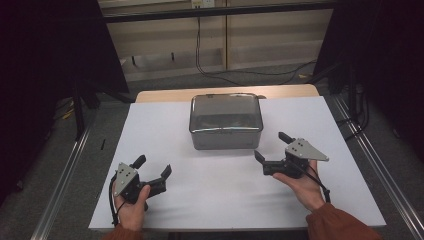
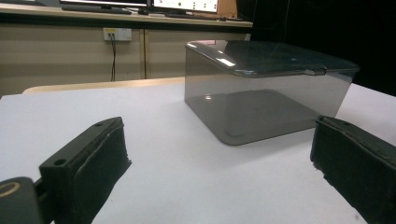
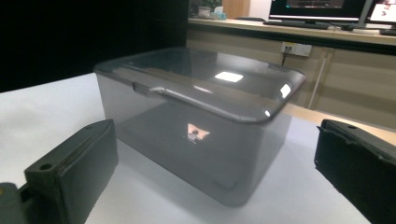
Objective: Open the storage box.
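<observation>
Two open claws (image 1: 153, 168) (image 1: 272, 145) flank the lidded box (image 1: 226, 120).

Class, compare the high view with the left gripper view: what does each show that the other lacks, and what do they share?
High view alone: both hands, the left tongs and right tongs open, the whole white table, floor cables. Left gripper view alone: monitors along the back bench, a wall socket, and the side wall of the box seen through. Both: the smoky clear lidded box with its lid on, standing on the white table.
</observation>
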Available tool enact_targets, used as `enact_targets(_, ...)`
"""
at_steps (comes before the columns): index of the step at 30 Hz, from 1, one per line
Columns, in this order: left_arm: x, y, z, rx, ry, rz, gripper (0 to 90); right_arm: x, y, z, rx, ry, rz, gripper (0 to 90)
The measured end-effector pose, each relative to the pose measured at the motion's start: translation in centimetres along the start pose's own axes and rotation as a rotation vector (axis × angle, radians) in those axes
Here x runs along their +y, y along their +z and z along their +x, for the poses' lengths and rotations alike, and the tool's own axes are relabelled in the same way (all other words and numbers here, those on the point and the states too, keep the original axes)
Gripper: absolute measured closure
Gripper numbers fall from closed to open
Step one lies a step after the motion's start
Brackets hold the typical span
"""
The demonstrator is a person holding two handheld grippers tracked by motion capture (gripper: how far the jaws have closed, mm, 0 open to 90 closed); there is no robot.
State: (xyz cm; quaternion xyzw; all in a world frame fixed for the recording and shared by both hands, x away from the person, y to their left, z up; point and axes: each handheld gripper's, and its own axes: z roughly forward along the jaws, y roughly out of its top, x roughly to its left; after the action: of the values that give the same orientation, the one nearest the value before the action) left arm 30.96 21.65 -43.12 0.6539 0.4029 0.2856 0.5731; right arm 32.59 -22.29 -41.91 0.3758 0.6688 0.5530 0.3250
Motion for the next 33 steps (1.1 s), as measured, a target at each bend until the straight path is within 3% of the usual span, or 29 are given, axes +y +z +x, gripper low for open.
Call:
enact_targets(4, 0.0, 0.0, 0.0, -0.001, -0.004, -0.001, 3.7, 0.5, 1.0, 0.0, 0.004, -0.011, -0.001, 0.0)
enact_targets(8, 0.0, 0.0, 0.1, 0.002, -0.002, -0.001, 3.7, 0.7, 2.0, 0.7, 0.030, -0.066, 0.015, 0.0)
enact_targets(9, -0.1, 0.0, 0.1, 0.004, 0.000, 0.000, 3.6, 0.8, 2.4, 0.9, 0.027, -0.110, 0.026, 1.1)
enact_targets(10, -0.1, 0.0, 0.1, 0.007, 0.003, 0.002, 3.6, 0.8, 2.4, 0.9, 0.027, -0.110, 0.026, 1.1)
enact_targets(14, -0.1, 0.1, 0.1, 0.015, 0.012, 0.005, 3.6, 0.9, 3.4, 1.6, 0.025, -0.211, 0.041, 2.5)
enact_targets(15, -0.1, 0.1, 0.1, 0.016, 0.012, 0.005, 3.6, 0.9, 3.4, 1.6, 0.025, -0.211, 0.041, 2.5)
enact_targets(17, -0.1, 0.1, 0.1, 0.021, 0.014, 0.005, 3.6, 1.1, 3.9, 1.9, 0.012, -0.282, 0.035, 4.3)
enact_targets(18, -0.1, 0.1, 0.1, 0.019, 0.015, 0.006, 3.6, 1.1, 3.9, 1.9, 0.012, -0.282, 0.035, 4.3)
enact_targets(19, -0.1, 0.1, 0.1, 0.018, 0.017, 0.007, 3.6, 1.3, 4.2, 2.1, 0.005, -0.324, 0.039, 4.1)
enact_targets(20, -0.1, 0.1, 0.1, 0.019, 0.016, 0.007, 3.6, 1.3, 4.2, 2.1, 0.005, -0.324, 0.039, 4.1)
enact_targets(22, -0.1, 0.1, 0.2, 0.020, 0.018, 0.009, 3.5, 1.6, 4.7, 2.5, -0.006, -0.378, 0.037, 4.6)
enact_targets(25, -0.1, 0.1, 0.2, 0.019, 0.019, 0.009, 3.6, 1.7, 4.9, 2.7, -0.009, -0.414, 0.038, 5.2)
enact_targets(29, -0.1, 0.1, 0.2, 0.023, 0.026, 0.015, 3.5, 1.9, 5.4, 3.1, -0.023, -0.494, 0.034, 6.2)
enact_targets(30, -0.1, 0.1, 0.2, 0.023, 0.026, 0.015, 3.5, 2.0, 5.5, 3.4, -0.031, -0.537, 0.032, 6.7)
enact_targets(32, -0.1, 0.1, 0.2, 0.023, 0.026, 0.016, 3.4, 2.1, 5.6, 3.5, -0.030, -0.553, 0.028, 7.2)
enact_targets(33, -0.1, 0.1, 0.2, 0.022, 0.033, 0.020, 3.4, 2.2, 5.8, 3.8, -0.043, -0.609, 0.027, 7.7)
